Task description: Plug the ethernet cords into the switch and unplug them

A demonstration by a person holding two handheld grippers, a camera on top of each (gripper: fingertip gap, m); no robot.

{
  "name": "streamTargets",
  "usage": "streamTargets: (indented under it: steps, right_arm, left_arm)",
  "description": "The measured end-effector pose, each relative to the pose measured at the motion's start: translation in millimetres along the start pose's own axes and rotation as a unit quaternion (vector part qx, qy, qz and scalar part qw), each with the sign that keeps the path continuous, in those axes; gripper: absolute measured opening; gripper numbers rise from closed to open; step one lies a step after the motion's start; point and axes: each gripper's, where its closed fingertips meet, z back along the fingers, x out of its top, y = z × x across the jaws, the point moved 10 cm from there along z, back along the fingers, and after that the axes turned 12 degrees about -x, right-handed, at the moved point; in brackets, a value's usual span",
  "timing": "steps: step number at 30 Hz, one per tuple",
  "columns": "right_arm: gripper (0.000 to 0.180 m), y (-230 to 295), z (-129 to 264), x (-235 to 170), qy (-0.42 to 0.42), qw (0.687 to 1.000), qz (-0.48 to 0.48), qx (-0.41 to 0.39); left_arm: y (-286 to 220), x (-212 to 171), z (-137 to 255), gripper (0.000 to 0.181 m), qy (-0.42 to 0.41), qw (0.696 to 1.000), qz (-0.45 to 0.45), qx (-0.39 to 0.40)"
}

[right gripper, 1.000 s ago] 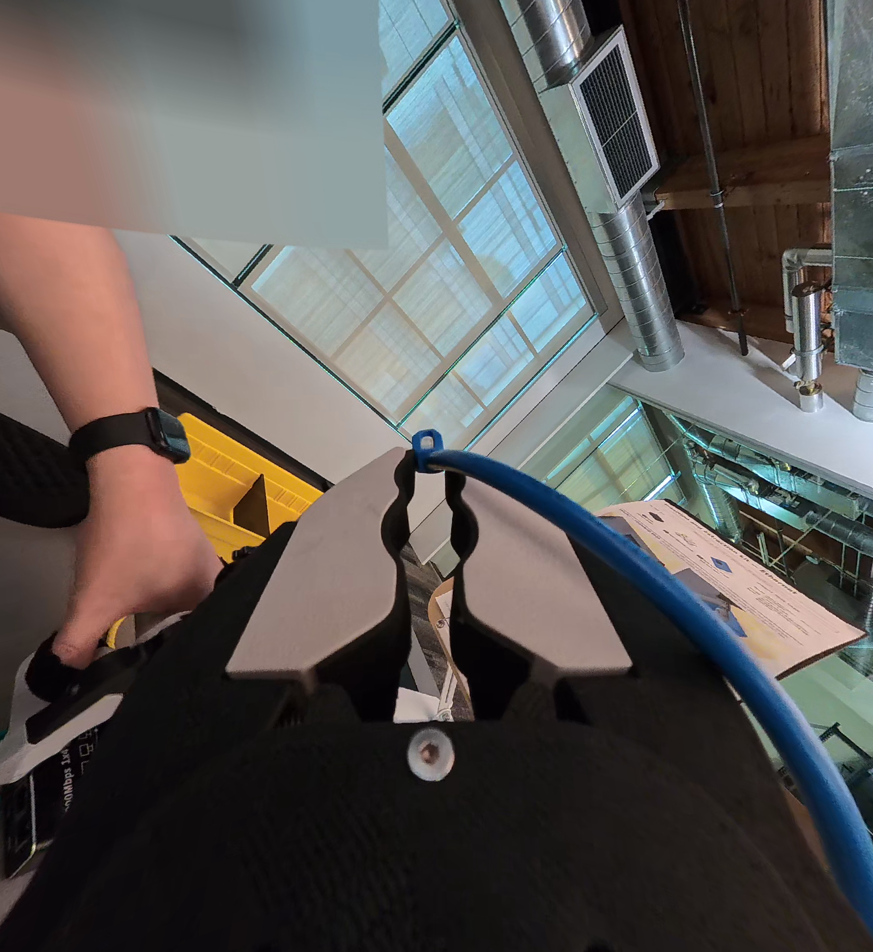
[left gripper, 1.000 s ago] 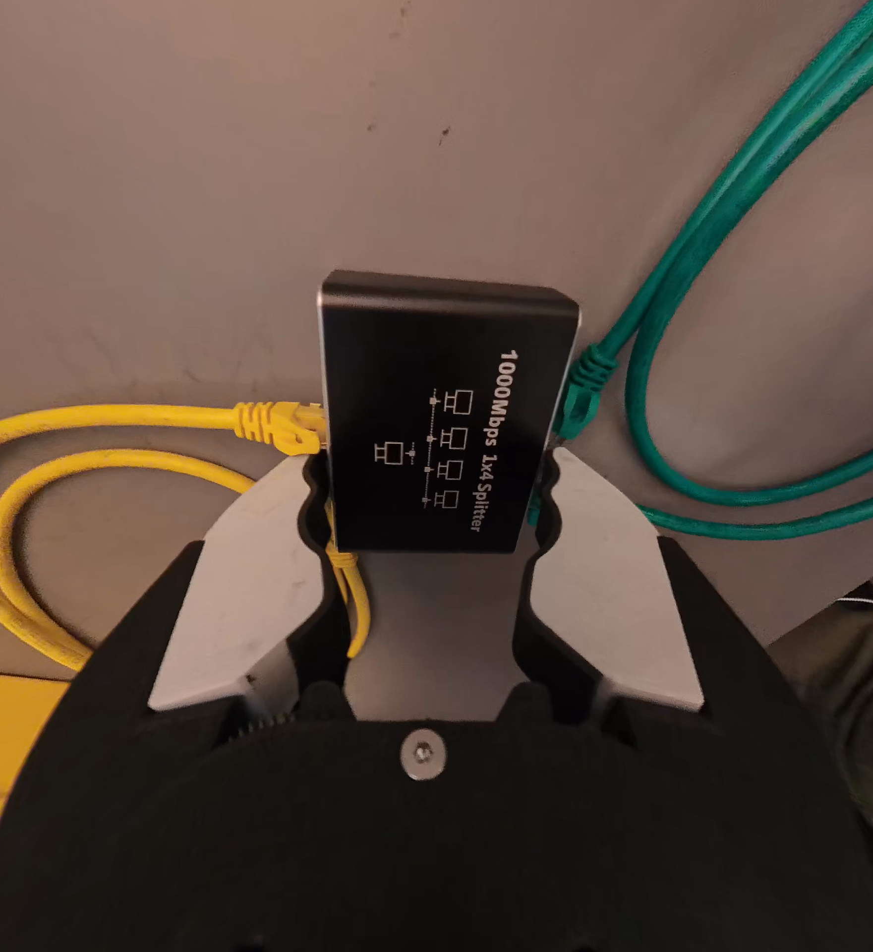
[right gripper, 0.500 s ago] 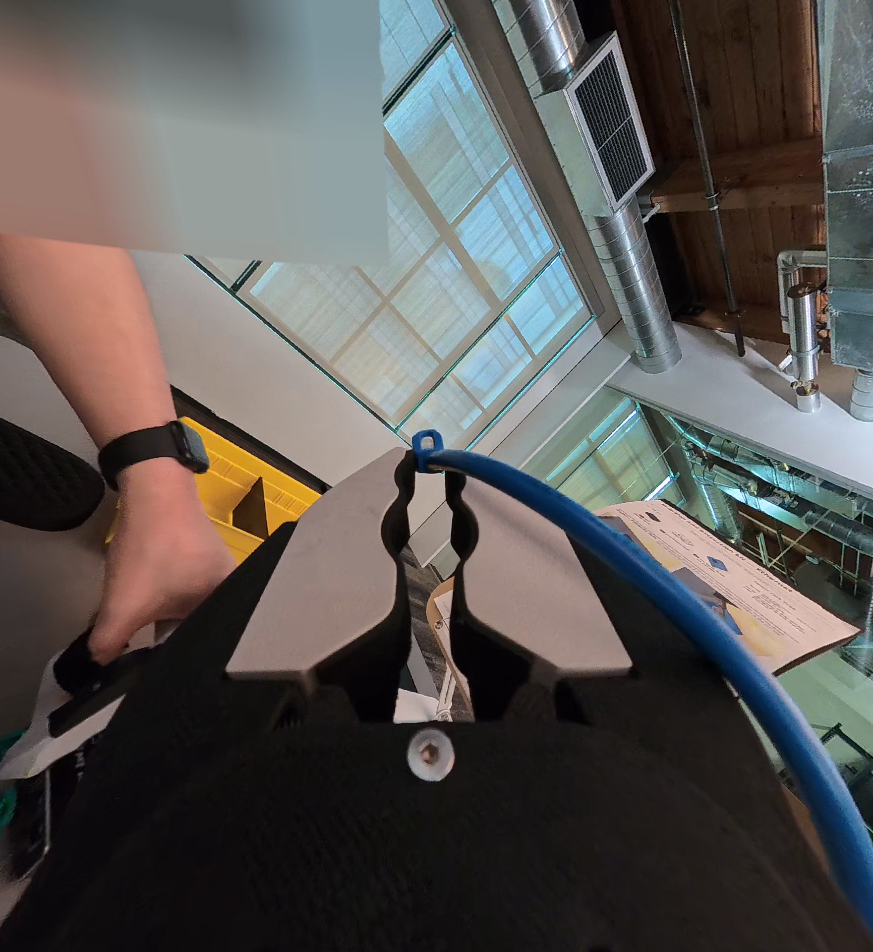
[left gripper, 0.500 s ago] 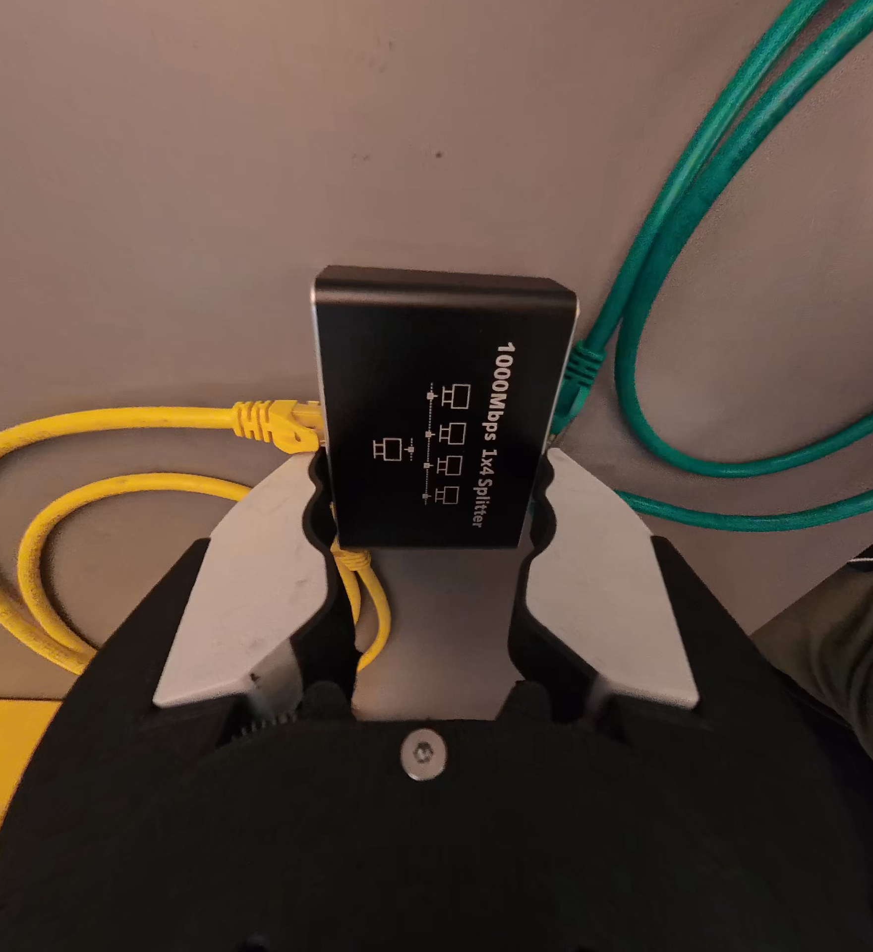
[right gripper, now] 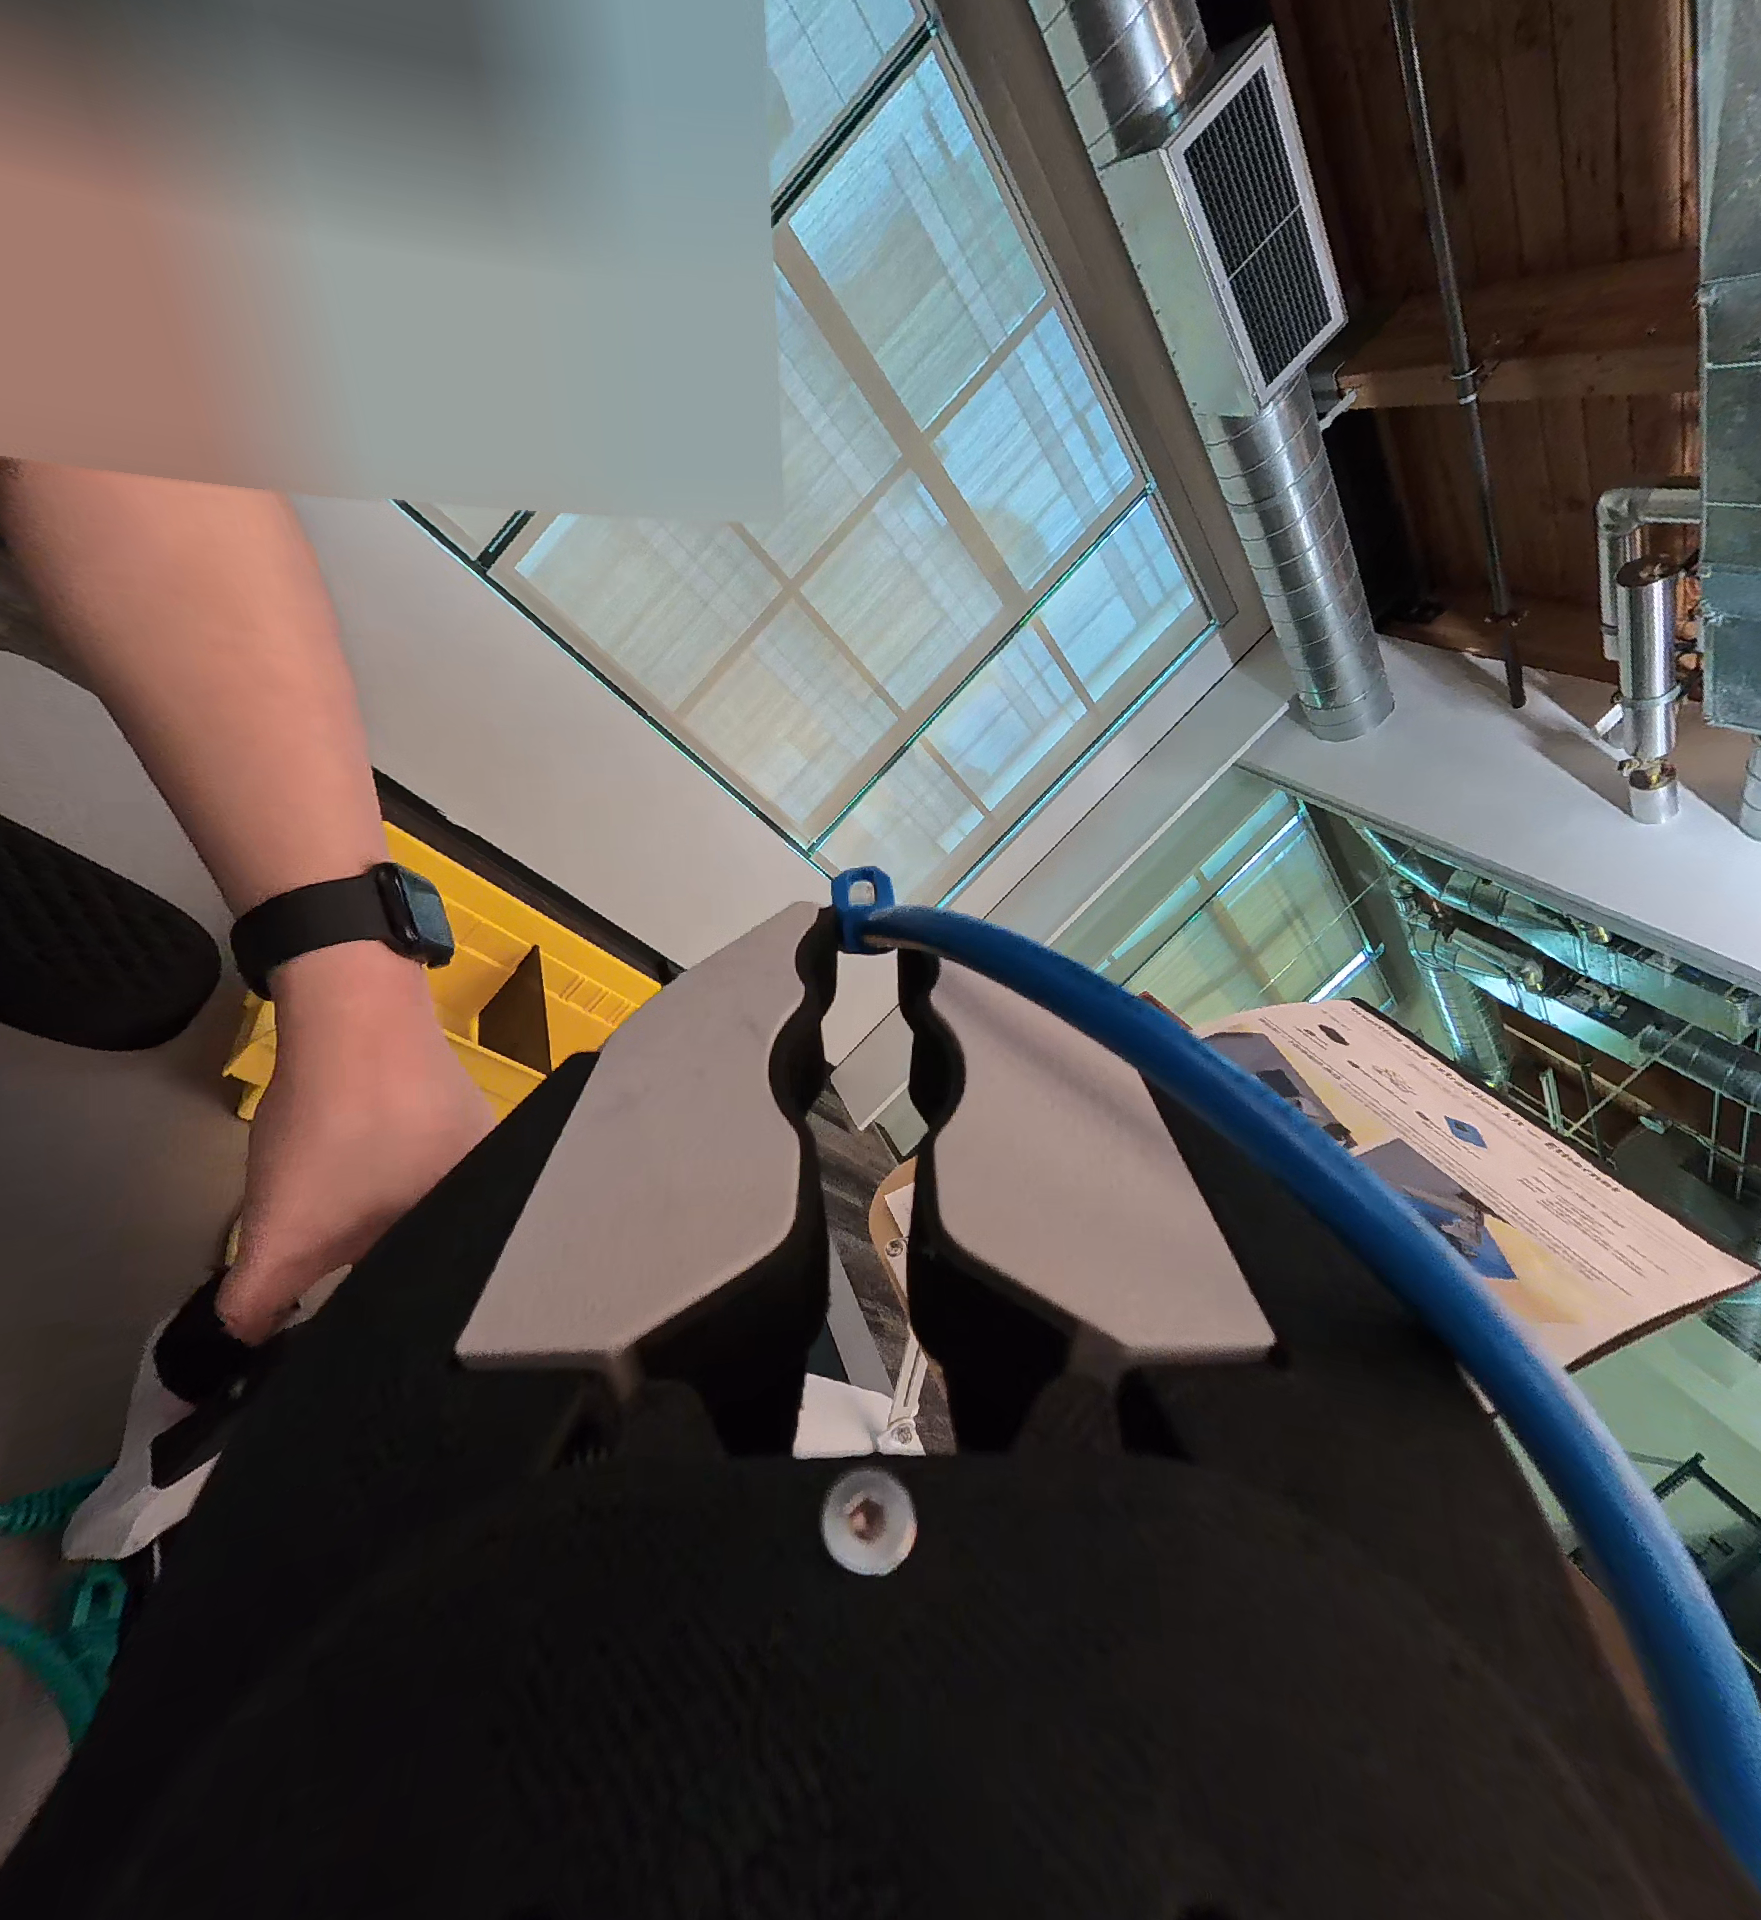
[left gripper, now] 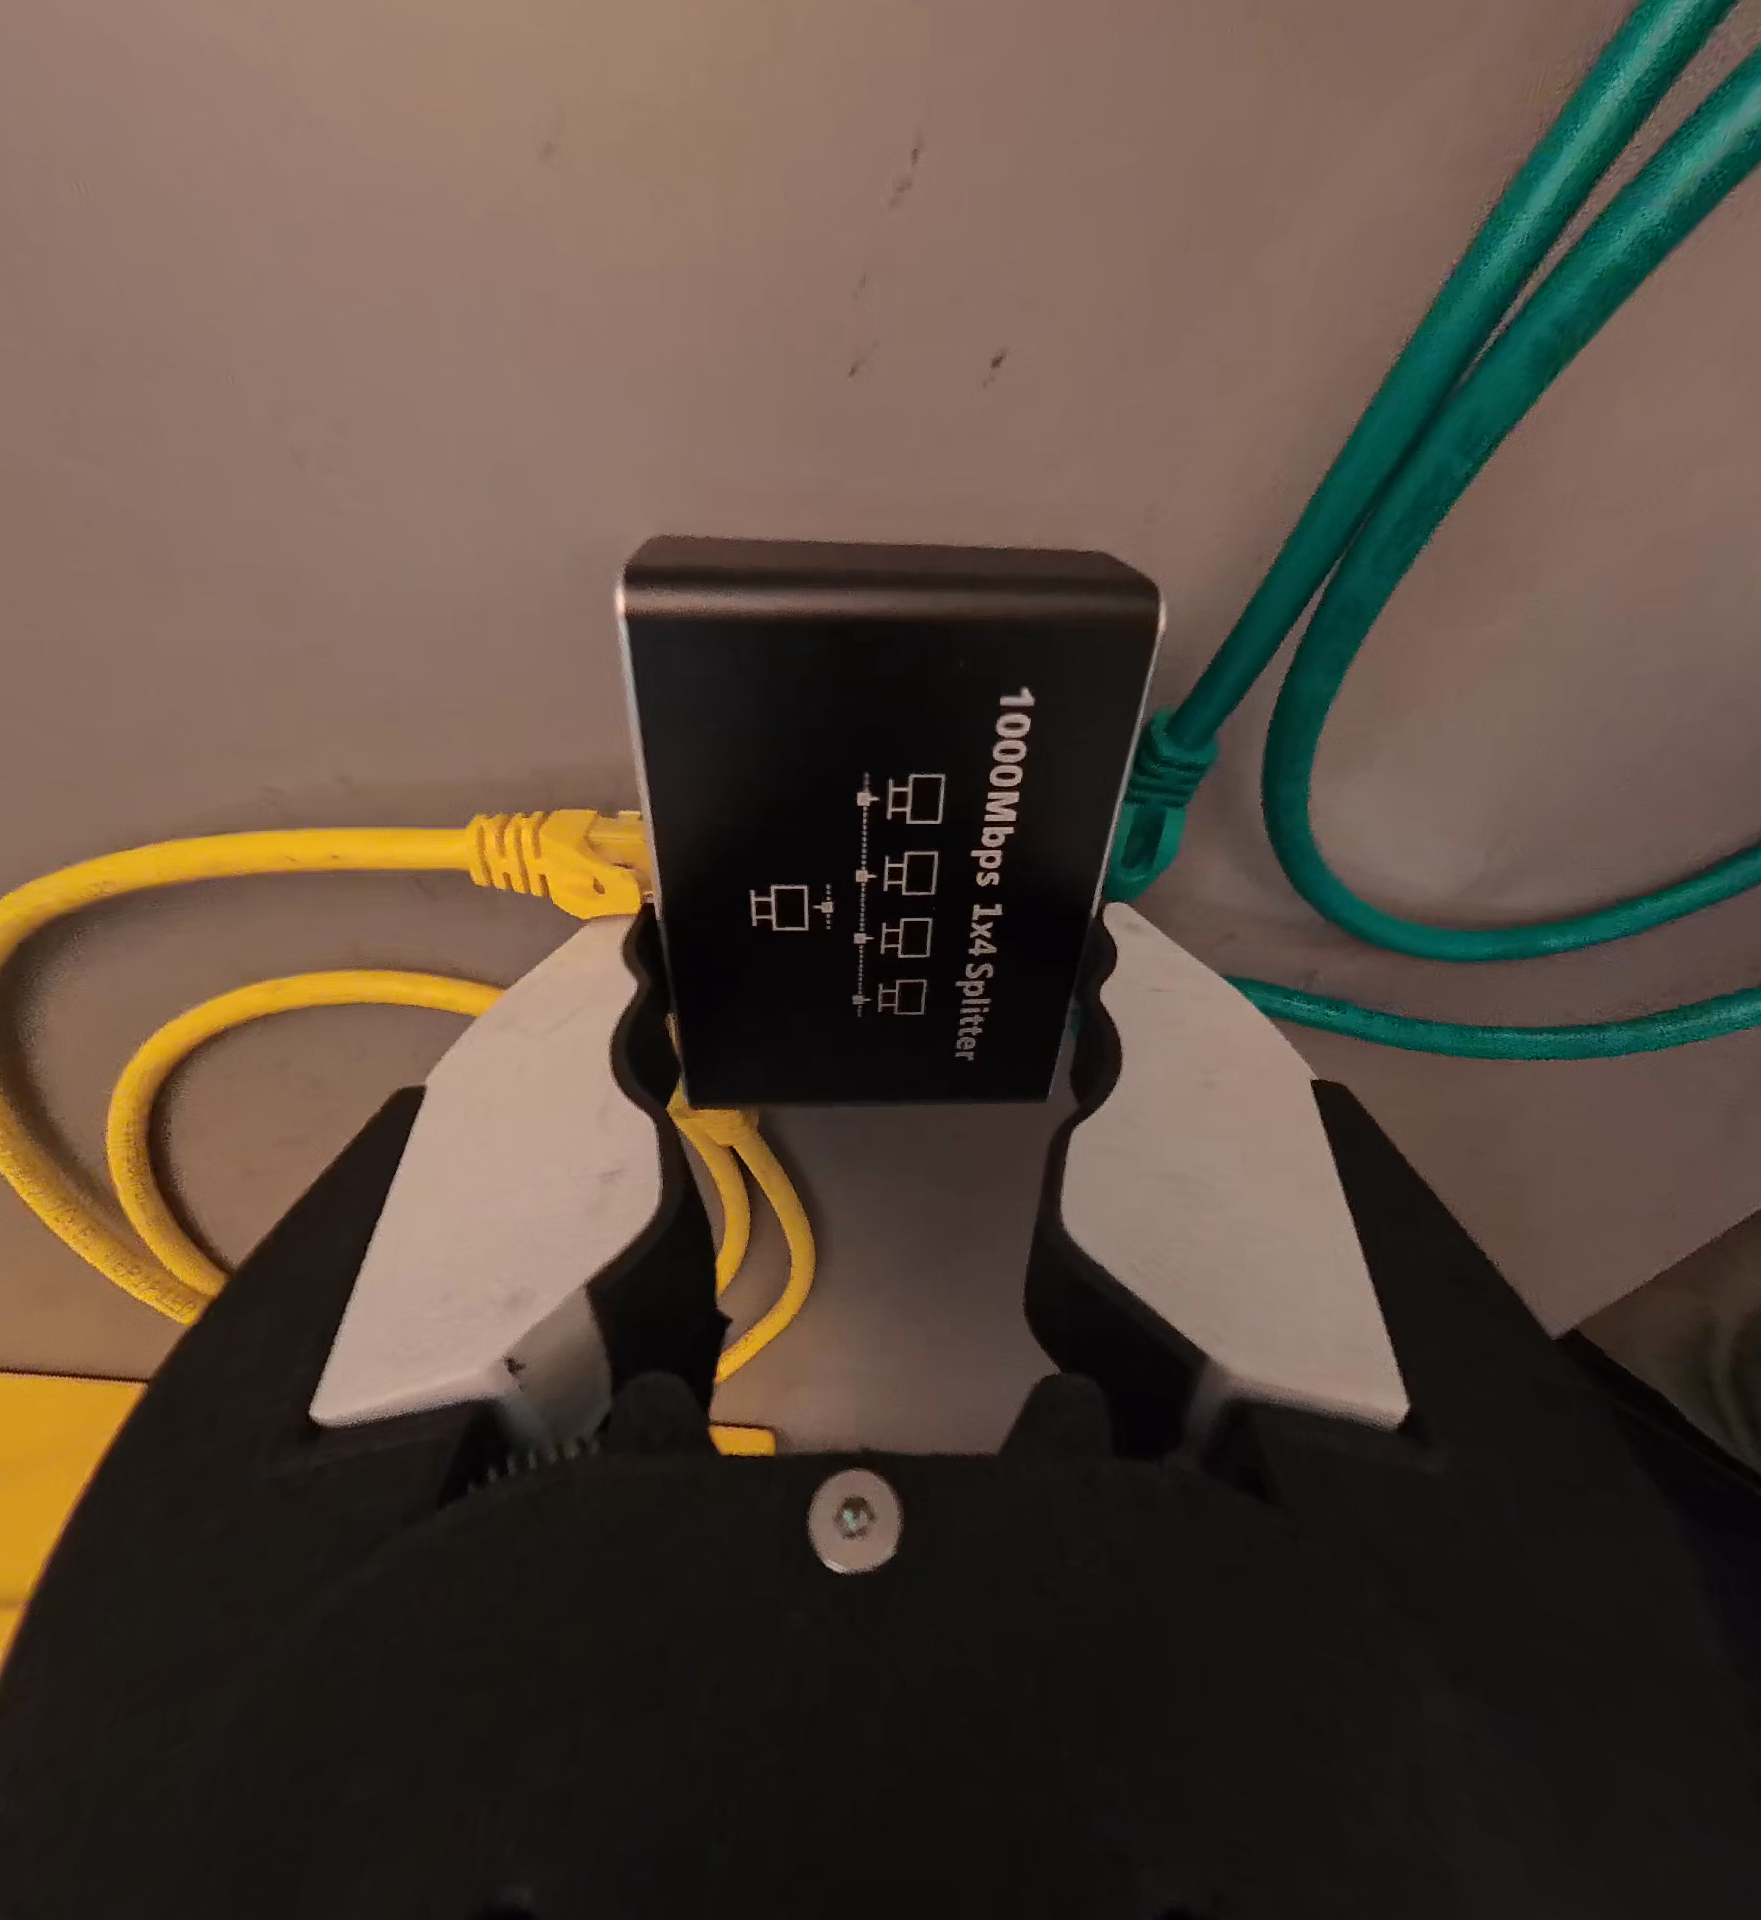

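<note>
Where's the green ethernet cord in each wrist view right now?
Left wrist view: green ethernet cord loops down the right side, its plug at the black switch's right edge.
Right wrist view: bottom-left corner, on the table.
Shared landmark: the yellow bin, bottom-left and mid-left.

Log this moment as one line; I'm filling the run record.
left gripper: shut on switch | right gripper: shut on blue cord | yellow cord, green cord: at switch sides

A black box-shaped switch (left gripper: 886, 831) sits mid-frame with a yellow cord (left gripper: 232, 862) plugged into its left side, a green cord (left gripper: 1375, 582) into its right, while a blue cord (right gripper: 1271, 1164) arcs toward lower right
</note>
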Motion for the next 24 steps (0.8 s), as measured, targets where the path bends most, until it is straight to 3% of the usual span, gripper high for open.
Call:
streamTargets:
  steps: [5, 10, 17, 24]
  right_arm:
    - [0.011, -2.1, 1.8, -0.4, -0.002, 1.000, -0.004, -0.002]
    - [0.011, -4.1, 3.4, 1.0, 0.001, 1.000, 0.001, -0.010]
    - [0.010, -2.7, 0.8, 3.6, 0.017, 0.998, 0.035, -0.041]
    - [0.010, 22.8, -20.3, -6.7, 0.052, 0.991, 0.119, -0.037]
  left_arm:
    - [-2.6, -4.1, 5.0, 0.075, -0.041, 0.999, 0.004, 0.020]
    - [-11.4, -20.5, 34.0, 0.075, -0.177, 0.979, -0.033, 0.093]
    - [-8.8, -59.6, 87.7, 0.075, -0.451, 0.885, 0.003, 0.116]
    - [-9.4, -92.9, 131.7, 0.074, -0.592, 0.795, -0.005, 0.133]
